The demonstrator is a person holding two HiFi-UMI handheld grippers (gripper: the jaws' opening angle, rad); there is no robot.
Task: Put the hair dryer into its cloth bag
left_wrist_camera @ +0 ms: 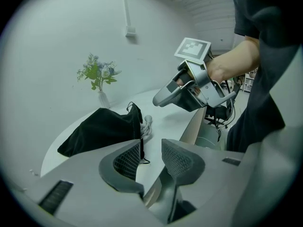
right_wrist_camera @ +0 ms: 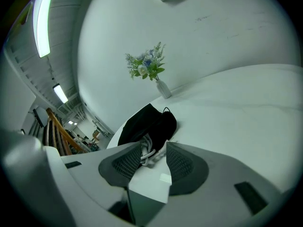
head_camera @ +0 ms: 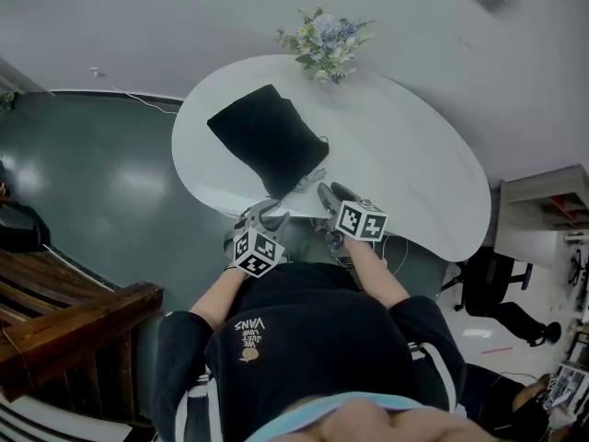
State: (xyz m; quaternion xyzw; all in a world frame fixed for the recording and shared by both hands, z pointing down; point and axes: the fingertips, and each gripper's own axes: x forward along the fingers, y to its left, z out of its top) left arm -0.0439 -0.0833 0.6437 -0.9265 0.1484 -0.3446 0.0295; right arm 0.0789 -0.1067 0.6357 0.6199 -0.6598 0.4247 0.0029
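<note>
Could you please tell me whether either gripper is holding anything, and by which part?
Nothing is held: the left gripper and the right gripper both have their jaws apart, gripping nothing.

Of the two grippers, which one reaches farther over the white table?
The right gripper: its jaws are above the tabletop near the black bag; the left gripper is at the near edge of the white table.

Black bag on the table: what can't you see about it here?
- Hair dryer: seen in no view; the black bag hides its contents.
- Pale cord: right gripper view, partly behind the right claw.
- Bag's mouth: left gripper view, partly behind the left claw.
</note>
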